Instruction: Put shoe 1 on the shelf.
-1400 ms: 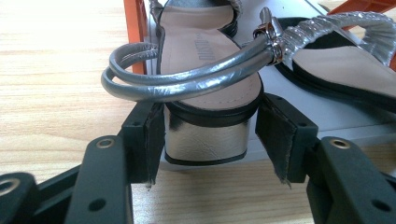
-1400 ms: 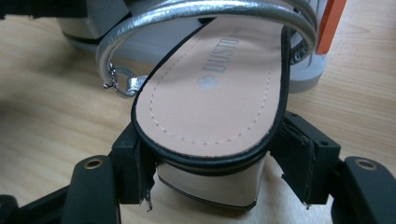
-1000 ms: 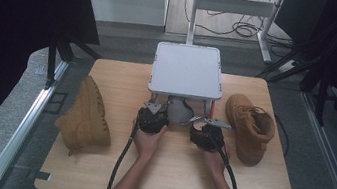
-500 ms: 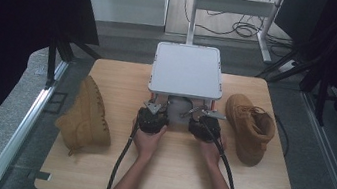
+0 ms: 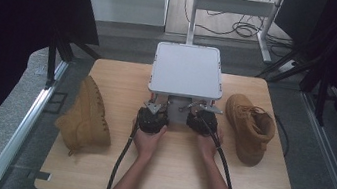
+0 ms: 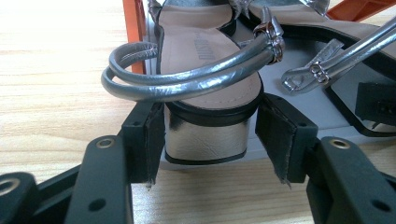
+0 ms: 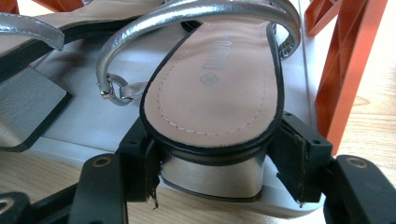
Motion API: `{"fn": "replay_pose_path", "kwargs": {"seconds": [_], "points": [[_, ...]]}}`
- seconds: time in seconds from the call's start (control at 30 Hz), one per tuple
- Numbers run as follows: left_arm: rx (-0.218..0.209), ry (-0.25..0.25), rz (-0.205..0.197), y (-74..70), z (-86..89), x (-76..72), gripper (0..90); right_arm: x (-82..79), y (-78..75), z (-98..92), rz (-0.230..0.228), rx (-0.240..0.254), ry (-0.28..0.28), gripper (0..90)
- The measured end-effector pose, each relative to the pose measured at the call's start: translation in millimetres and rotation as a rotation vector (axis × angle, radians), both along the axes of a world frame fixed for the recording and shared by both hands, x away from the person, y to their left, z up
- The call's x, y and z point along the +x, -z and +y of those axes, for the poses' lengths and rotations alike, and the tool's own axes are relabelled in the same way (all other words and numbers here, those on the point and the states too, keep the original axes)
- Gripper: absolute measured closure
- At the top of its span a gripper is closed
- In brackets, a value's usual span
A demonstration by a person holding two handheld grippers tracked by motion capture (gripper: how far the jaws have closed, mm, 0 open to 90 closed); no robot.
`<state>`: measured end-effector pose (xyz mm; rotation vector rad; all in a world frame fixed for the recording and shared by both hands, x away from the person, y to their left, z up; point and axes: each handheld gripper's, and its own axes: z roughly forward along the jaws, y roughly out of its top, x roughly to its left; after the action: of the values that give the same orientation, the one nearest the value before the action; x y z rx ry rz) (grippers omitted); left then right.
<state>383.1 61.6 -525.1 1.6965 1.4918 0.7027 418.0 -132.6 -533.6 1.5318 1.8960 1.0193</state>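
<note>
Under the grey rack, each tool's view shows open jaws flanking 1 silver sandal heel, ungripped.

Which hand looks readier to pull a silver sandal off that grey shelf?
Right, marginally. The right gripper has its pads almost against the silver block heel of the right silver sandal. The left gripper also straddles the heel of the left silver sandal, but with a clear gap at one pad.
</note>
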Motion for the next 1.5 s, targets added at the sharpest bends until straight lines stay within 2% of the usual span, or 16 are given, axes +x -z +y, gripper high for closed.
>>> {"fn": "replay_pose_path", "kwargs": {"seconds": [0.3,0.5,0.63,0.67,0.77,0.83,0.87,0.93,1.1,1.17,1.23,1.27,1.3,1.33,1.43,1.5], "points": [[-0.008,-0.005,0.006,-1.0,-1.4,0.5,43.3,-0.2,0.2,1.0,-0.001,0.001,0.003,38.6],[-0.017,0.015,0.002,-2.0,-7.2,-0.3,43.7,-0.8,0.3,3.1,-0.008,-0.007,0.002,38.4],[-0.037,0.032,-0.028,-3.6,-1.4,-5.2,40.0,-2.1,-1.5,-0.6,-0.006,0.020,-0.010,35.5],[-0.039,0.038,-0.036,-5.1,2.0,-7.6,38.4,-6.6,-5.8,-3.4,-0.024,0.030,-0.022,29.3],[-0.046,0.089,-0.063,-10.1,16.8,-17.8,37.1,-14.2,-11.3,-6.8,-0.033,0.032,-0.058,29.0],[-0.042,0.100,-0.067,-11.2,21.3,-21.1,37.2,-17.8,-13.4,-8.5,-0.037,0.030,-0.067,29.0],[-0.044,0.106,-0.070,-12.8,30.9,-27.0,37.3,-25.9,-17.7,-14.2,-0.053,0.023,-0.096,30.8],[-0.053,0.106,-0.066,-13.5,39.0,-31.8,39.4,-32.1,-20.8,-20.0,-0.067,0.022,-0.112,37.1],[-0.013,0.074,-0.042,-12.0,45.5,-34.5,54.2,-40.7,-25.6,-31.4,-0.097,0.024,-0.123,57.7],[-0.005,0.071,-0.035,-11.1,45.4,-33.3,61.4,-39.6,-25.0,-34.5,-0.086,0.004,-0.099,66.0],[0.008,0.079,-0.009,-6.8,42.9,-27.0,68.5,-37.0,-22.8,-38.3,-0.070,0.006,-0.067,74.3],[0.008,0.079,-0.009,-6.8,42.9,-27.0,72.0,-37.0,-22.8,-38.3,-0.070,0.006,-0.067,74.3],[0.006,0.084,0.001,-5.5,42.2,-25.1,74.8,-33.5,-19.1,-41.8,-0.051,0.015,-0.050,80.6],[0.010,0.096,0.025,-1.9,40.2,-20.3,77.5,-31.6,-16.8,-42.9,-0.042,0.017,-0.051,82.5],[0.017,0.106,0.044,2.6,37.1,-15.5,82.6,-27.2,-11.1,-42.6,-0.023,0.017,-0.057,86.6],[0.003,0.113,0.051,4.4,35.3,-13.1,83.5,-25.4,-8.8,-41.0,-0.024,0.016,-0.062,87.6]]}}
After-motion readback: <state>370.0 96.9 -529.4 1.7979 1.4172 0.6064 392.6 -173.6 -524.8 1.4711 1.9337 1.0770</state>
